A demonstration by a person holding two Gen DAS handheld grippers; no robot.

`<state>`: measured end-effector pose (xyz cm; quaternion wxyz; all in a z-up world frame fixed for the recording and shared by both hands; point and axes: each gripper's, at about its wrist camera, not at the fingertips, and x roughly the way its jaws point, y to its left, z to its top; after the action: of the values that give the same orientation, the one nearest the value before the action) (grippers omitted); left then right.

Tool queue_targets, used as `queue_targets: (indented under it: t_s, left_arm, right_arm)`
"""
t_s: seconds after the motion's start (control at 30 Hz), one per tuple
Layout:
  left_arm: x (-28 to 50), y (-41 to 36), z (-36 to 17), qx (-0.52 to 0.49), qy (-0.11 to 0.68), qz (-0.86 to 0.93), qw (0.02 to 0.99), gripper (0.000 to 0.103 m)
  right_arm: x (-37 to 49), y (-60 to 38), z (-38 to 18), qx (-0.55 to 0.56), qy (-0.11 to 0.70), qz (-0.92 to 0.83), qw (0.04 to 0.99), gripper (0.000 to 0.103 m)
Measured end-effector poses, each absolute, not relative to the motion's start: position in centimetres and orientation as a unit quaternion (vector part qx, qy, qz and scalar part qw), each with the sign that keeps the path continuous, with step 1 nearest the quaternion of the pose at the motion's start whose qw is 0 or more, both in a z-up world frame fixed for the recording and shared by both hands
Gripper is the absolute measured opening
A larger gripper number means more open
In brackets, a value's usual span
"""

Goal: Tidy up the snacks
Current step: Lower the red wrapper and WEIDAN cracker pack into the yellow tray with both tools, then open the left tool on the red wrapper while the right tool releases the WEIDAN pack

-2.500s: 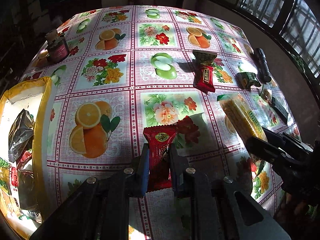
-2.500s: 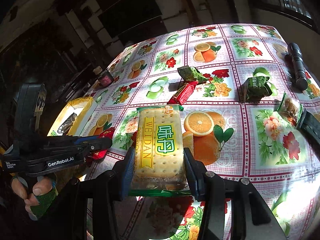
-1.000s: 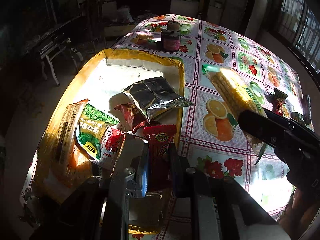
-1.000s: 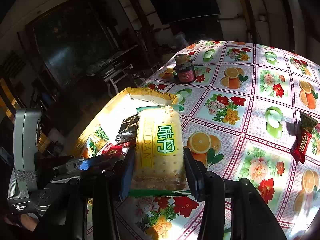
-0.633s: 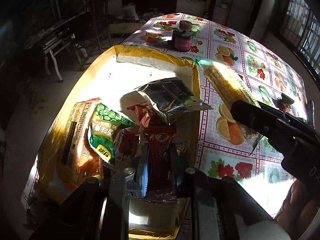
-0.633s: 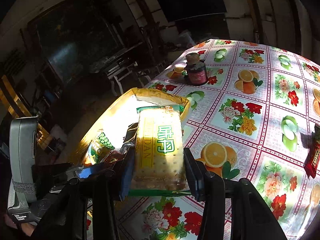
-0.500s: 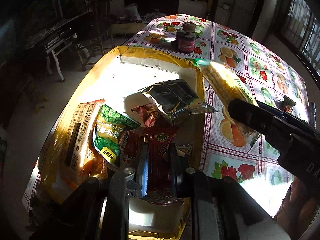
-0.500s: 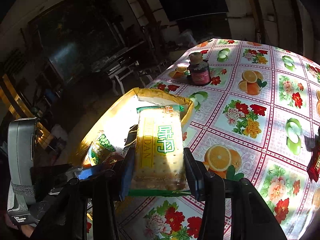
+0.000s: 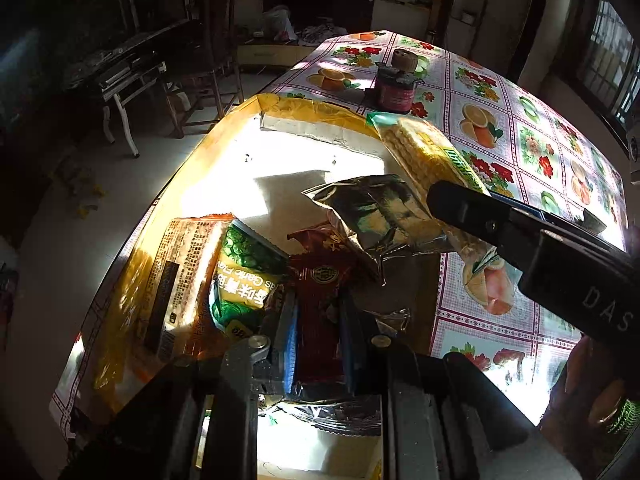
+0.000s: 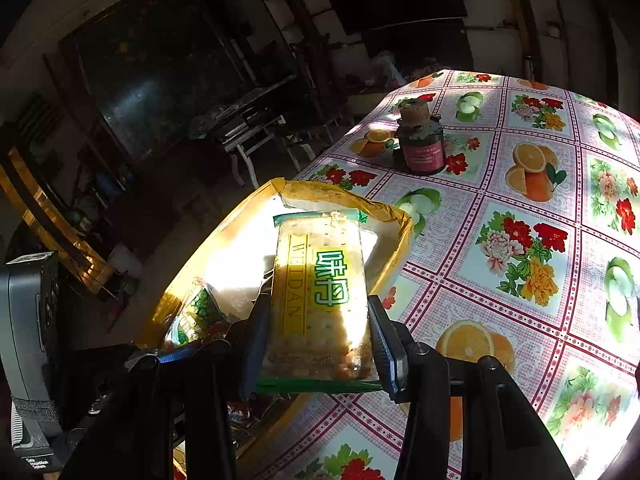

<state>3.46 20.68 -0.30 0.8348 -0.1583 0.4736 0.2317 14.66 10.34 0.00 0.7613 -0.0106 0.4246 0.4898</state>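
Left gripper (image 9: 318, 322) pinches a slim red foil snack bar (image 9: 320, 292) over the yellow-rimmed cardboard tray (image 9: 304, 110), right above the green garlic-flavour packet (image 9: 244, 276) and crinkled silver foil bag (image 9: 380, 208); best to lower it into the gap between them before letting go, so it doesn't slide off the pile. Right gripper (image 10: 316, 344) clamps the long clear-wrapped cracker pack with green lettering (image 10: 320, 280) at its near end, hanging over the tray's table-side rim (image 10: 404, 220); carry it further inward, lay it flat on bare floor, then release.
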Motion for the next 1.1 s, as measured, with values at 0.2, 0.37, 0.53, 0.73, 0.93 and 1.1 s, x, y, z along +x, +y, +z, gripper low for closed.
queue_targets:
  t_s: [0.2, 0.37, 0.53, 0.73, 0.93, 1.1]
  left_arm:
    - [4.0, 21.5, -0.6, -0.16, 0.477, 0.24, 0.83, 0.017]
    - [4.6, 21.6, -1.2, -0.156, 0.483, 0.245, 0.826, 0.017]
    - [5.0, 21.6, -1.5, -0.152, 0.487, 0.247, 0.824, 0.017]
    - [4.9, 21.4, -1.5, -0.147, 0.486, 0.249, 0.825, 0.018]
    - [4.7, 21.0, -1.1, -0.149, 0.487, 0.245, 0.825, 0.033]
    - [4.2, 20.3, -0.4, -0.153, 0.483, 0.235, 0.829, 0.049]
  right_arm:
    - [15.7, 13.0, -0.4, -0.008, 0.432, 0.496, 0.753, 0.051]
    - [16.5, 15.3, -1.0, -0.018, 0.441, 0.498, 0.746, 0.051]
    - [17.2, 16.5, -1.8, -0.025, 0.449, 0.495, 0.743, 0.051]
    - [17.4, 16.9, -2.3, -0.028, 0.451, 0.491, 0.745, 0.051]
    - [17.3, 16.8, -2.5, -0.022, 0.455, 0.491, 0.743, 0.057]
    - [17.2, 15.4, -2.0, -0.011, 0.45, 0.483, 0.751, 0.069]
